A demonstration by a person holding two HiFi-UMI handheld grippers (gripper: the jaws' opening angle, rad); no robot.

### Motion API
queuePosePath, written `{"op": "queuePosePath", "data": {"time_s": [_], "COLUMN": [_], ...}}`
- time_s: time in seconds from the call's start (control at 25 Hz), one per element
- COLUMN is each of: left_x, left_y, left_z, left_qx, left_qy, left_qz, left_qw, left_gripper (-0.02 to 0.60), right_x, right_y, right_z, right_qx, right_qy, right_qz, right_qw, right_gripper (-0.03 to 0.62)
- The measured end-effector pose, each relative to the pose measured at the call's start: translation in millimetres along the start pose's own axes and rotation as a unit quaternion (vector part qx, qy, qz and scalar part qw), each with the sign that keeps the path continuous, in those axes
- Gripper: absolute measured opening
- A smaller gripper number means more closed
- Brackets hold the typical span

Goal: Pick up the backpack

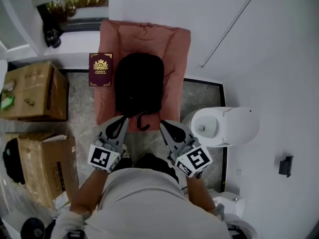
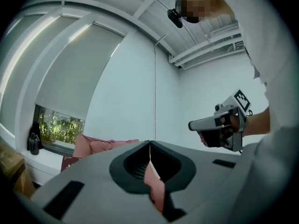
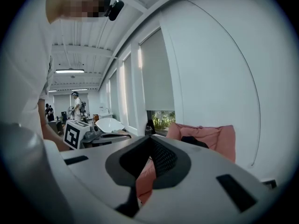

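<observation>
A black backpack lies on a pink cushioned seat, its straps hanging over the front edge. My left gripper and right gripper are both held just short of that edge, at either side of the straps and clear of the bag. Each is shut with nothing in it. In the left gripper view the jaws meet over the pink seat, and the right gripper shows beside them. In the right gripper view the jaws point at the seat, where a dark part of the backpack shows.
A maroon box leans by the seat's left side. Two cardboard boxes and a black bag stand at the left. A white round stool is close on the right. A white wall rises behind the seat.
</observation>
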State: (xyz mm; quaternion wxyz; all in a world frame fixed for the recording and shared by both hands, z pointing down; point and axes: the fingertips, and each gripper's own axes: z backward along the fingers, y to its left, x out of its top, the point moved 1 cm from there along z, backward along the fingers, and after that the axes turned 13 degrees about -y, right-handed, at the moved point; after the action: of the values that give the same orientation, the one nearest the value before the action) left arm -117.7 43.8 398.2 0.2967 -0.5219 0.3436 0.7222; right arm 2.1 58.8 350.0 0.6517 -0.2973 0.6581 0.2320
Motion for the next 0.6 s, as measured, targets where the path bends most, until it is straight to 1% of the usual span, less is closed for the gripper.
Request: {"op": "queuePosePath", "data": {"time_s": [0.12, 0.24, 0.36, 0.44, 0.52, 0.6], "left_x": [-4.8, -3.0, 0.8, 5.9, 4.6, -6.5], "left_y": [2.2, 5.1, 21.5, 34.2, 45.9, 57.9], "left_z": [-27.5, -55.0, -74.1, -84.5, -95.7, -103.2], "left_qx": [-0.01, -0.013, 0.014, 0.03, 0.038, 0.049], "left_qy": [0.003, -0.002, -0.019, -0.028, -0.024, -0.012], "left_qz": [0.007, -0.002, -0.006, -0.017, -0.031, -0.032], "left_qw": [0.9999, 0.9999, 0.9997, 0.999, 0.9985, 0.9982], "left_gripper": [0.02, 0.02, 0.02, 0.02, 0.02, 0.02], "right_x": [-1.4, -0.5, 0.7, 1.0, -7.7, -19.4], "right_y": [-29.0, -57.0, -78.8, -92.1, -105.8, -115.1], "right_z": [-0.6, -2.9, -10.3, -17.5, -26.0, -32.8], "right_qx": [-0.02, -0.023, -0.011, -0.001, 0.005, 0.014], "right_qy": [0.003, -0.003, -0.005, -0.009, -0.005, 0.008], "right_qz": [-0.012, -0.021, -0.026, -0.033, -0.049, -0.06], "right_qw": [1.0, 1.0, 1.0, 0.999, 0.999, 0.998], "right_gripper": [0.021, 0.021, 0.021, 0.021, 0.021, 0.021]}}
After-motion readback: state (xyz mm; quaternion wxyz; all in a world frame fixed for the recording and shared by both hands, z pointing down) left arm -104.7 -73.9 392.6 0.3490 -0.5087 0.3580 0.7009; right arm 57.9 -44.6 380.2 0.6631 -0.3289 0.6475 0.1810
